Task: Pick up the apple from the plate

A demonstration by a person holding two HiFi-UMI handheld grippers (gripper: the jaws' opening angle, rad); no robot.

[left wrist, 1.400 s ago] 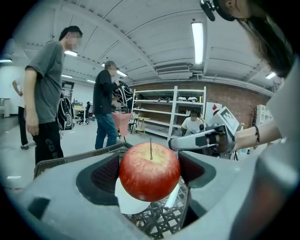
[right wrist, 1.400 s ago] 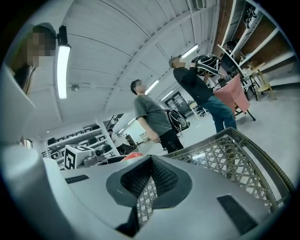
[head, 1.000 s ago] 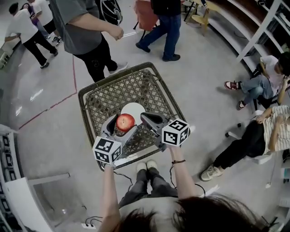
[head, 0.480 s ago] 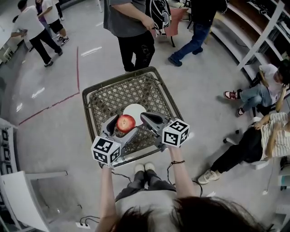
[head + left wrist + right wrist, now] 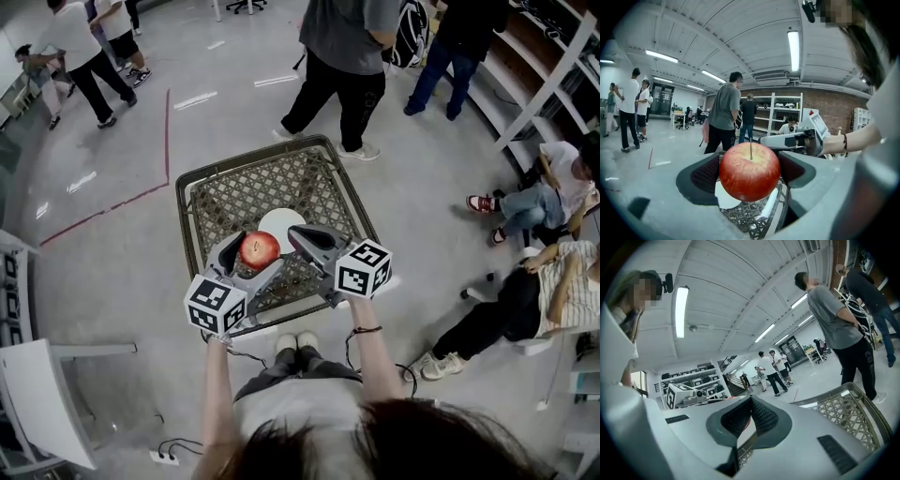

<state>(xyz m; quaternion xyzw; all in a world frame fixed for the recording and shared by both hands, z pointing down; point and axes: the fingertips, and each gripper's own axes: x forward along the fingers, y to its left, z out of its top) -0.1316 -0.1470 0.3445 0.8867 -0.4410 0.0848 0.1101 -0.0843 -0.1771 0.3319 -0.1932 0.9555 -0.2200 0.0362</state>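
Looking down from your head: one red apple (image 5: 261,249) sits clamped in your left gripper (image 5: 254,255), held above the one white plate (image 5: 284,223) inside the single wire basket (image 5: 201,184).
Right side, same view: your right gripper (image 5: 300,238) hangs just beside the apple, apart from it.
Left gripper view: both jaws press the apple's sides, stem up, with the plate showing below.
Right gripper view: your two jaws meet at their tips, holding nothing.
Marker cubes: two, one per gripper.
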